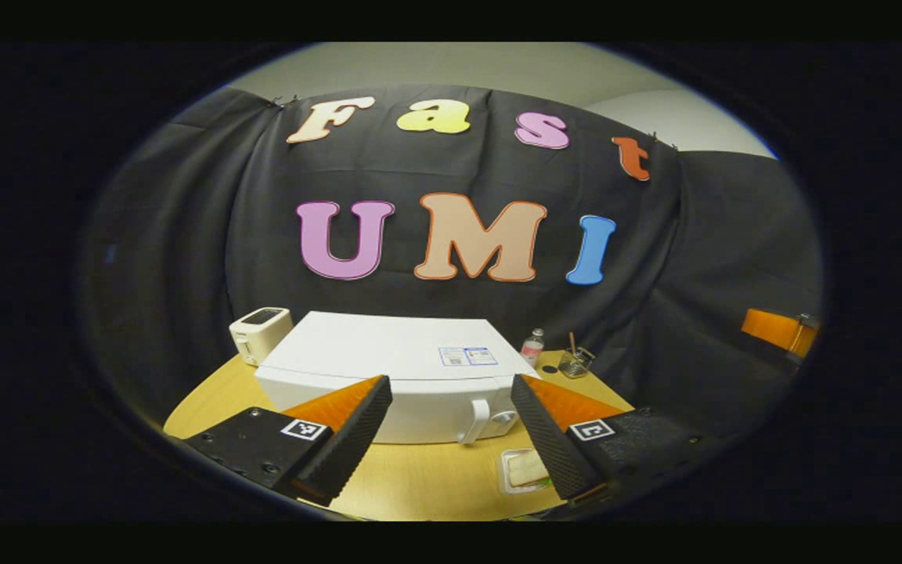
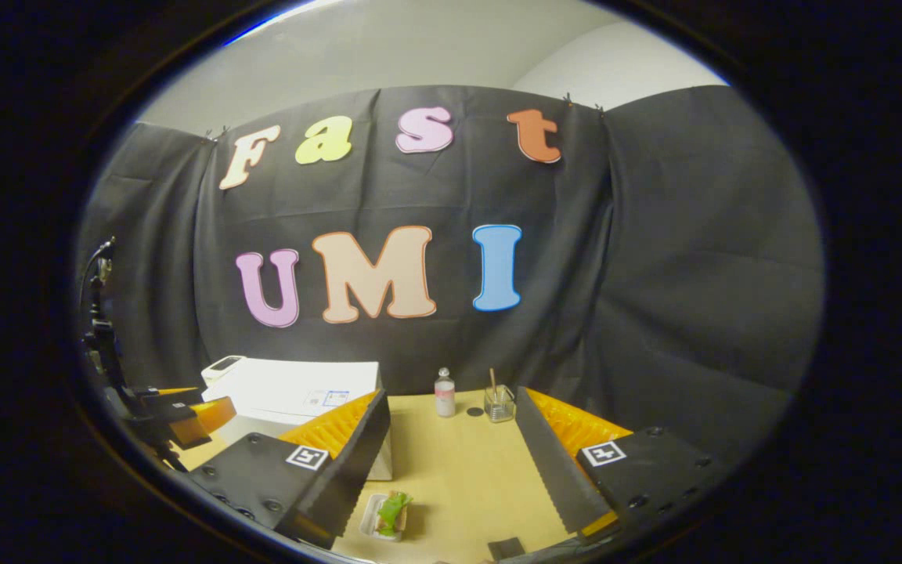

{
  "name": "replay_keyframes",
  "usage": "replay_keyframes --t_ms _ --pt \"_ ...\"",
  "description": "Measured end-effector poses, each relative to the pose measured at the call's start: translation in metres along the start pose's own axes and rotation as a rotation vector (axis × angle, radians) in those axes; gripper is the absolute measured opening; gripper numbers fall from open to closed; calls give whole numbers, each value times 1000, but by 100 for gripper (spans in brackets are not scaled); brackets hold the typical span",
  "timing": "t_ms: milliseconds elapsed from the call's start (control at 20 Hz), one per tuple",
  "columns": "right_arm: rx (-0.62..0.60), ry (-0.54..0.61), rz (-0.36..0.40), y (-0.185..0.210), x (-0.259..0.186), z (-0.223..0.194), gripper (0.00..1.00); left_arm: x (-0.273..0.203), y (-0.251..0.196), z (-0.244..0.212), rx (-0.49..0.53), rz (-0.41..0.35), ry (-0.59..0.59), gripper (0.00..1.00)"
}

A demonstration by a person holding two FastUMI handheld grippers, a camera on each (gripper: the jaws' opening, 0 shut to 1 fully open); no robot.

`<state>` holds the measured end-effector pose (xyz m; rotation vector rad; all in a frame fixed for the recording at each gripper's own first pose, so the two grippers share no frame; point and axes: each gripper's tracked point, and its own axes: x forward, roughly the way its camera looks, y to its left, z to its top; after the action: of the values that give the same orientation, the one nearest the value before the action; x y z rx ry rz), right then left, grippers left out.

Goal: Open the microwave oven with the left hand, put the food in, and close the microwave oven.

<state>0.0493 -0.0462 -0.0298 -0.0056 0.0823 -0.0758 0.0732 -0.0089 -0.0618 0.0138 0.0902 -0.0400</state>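
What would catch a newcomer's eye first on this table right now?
The white microwave oven stands out, door shut and handle toward the camera, sitting mid-table straight ahead of the open left tongs. In front of it, on the wooden table, lies the food in a small clear tray, near the open right tongs. A white toaster stands behind the oven's left corner.

The left gripper view is looking down from above the bench (image 1: 420, 478), squarely facing the microwave oven (image 1: 388, 376) at centre frame. The right gripper view is sitting further right, showing that oven (image 2: 294, 392) at lower left. Both are sharing the food tray (image 1: 525, 470) (image 2: 388, 515).
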Motion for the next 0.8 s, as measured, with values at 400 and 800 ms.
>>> replay_keyframes --t_ms 400,800 --pt "-22 22 -12 -18 7 -2 96 23 -7 -54 -9 -11 49 94" --pt "-48 45 -26 -18 6 -10 96 70 -20 -129 -34 -36 138 98"
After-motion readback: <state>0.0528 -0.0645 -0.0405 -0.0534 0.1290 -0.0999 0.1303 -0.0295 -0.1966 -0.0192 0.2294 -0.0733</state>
